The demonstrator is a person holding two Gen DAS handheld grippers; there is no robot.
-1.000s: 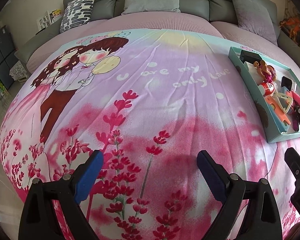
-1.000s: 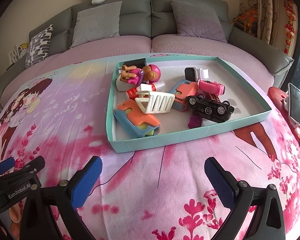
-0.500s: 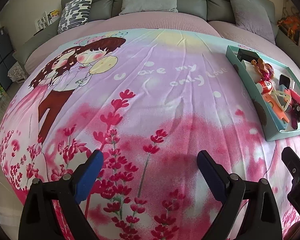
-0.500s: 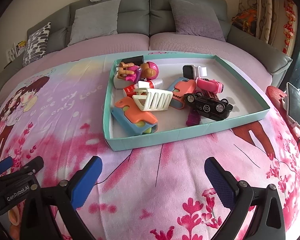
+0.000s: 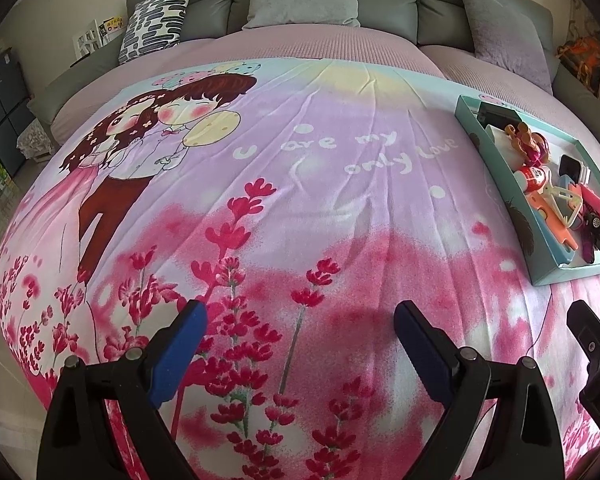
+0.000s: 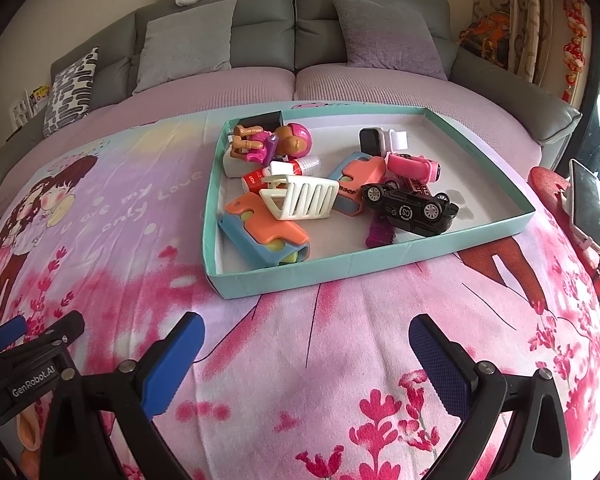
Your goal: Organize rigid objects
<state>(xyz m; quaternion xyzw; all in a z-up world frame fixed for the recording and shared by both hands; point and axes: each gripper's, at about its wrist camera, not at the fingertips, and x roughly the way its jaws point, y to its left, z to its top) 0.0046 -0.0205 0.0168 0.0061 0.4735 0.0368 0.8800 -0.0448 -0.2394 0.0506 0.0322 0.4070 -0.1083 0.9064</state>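
Facing the teal tray (image 6: 384,266) of jumbled toys on the bed, both the right hand-held gripper (image 6: 306,364) and left hand-held gripper (image 5: 300,350) hung wide open and empty; approach was judged best over the near rim toward the topmost white basket (image 6: 302,200).

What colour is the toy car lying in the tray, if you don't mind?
Black, with silver wheels: the toy car shows best in the right wrist view.
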